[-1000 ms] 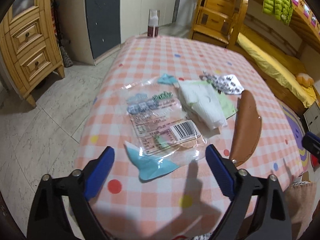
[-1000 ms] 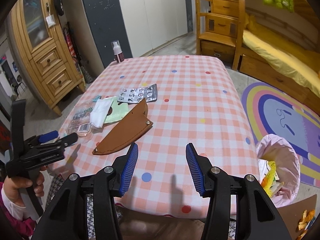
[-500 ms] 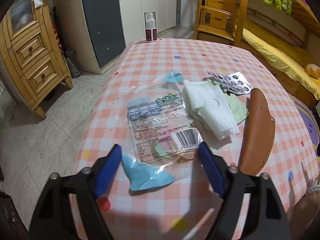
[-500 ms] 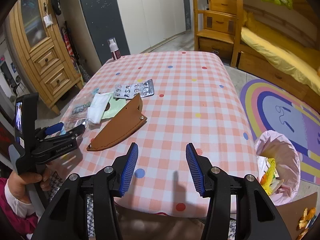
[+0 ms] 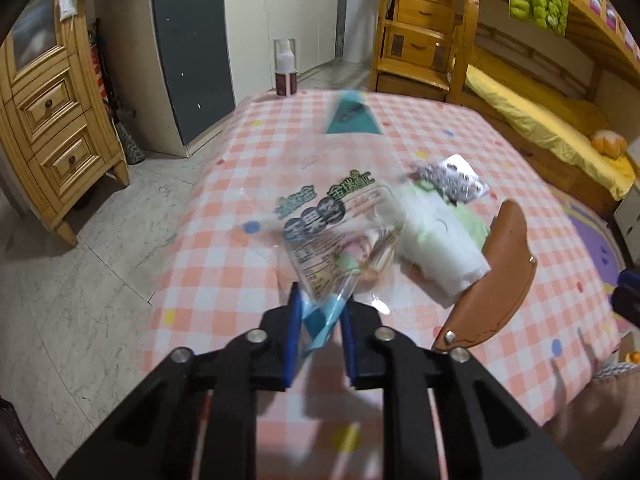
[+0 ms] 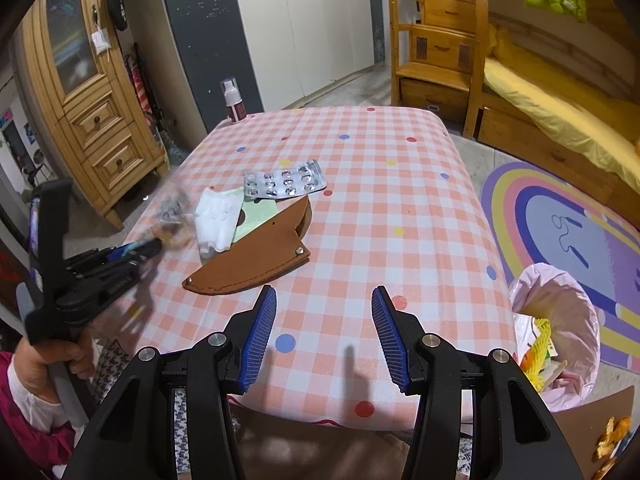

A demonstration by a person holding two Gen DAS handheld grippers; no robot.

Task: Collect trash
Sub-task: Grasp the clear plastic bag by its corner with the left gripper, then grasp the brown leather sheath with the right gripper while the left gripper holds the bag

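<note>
Left gripper (image 5: 320, 316), lower centre of left wrist view: jaws just closed, pinching the clear printed plastic wrapper (image 5: 336, 236) by its blue corner, lifted off the pink checked tablecloth (image 5: 224, 256). Right gripper (image 6: 324, 332), bottom centre of right view: jaws spread, empty, above the cloth.

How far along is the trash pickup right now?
Done: some rubbish already sits in the pink-lined bin. In hand: the left tool has just closed on the clear snack wrapper, lifting it off the table. Left: the white tissue, green paper and blister pack. The right tool waits open and empty.
</note>
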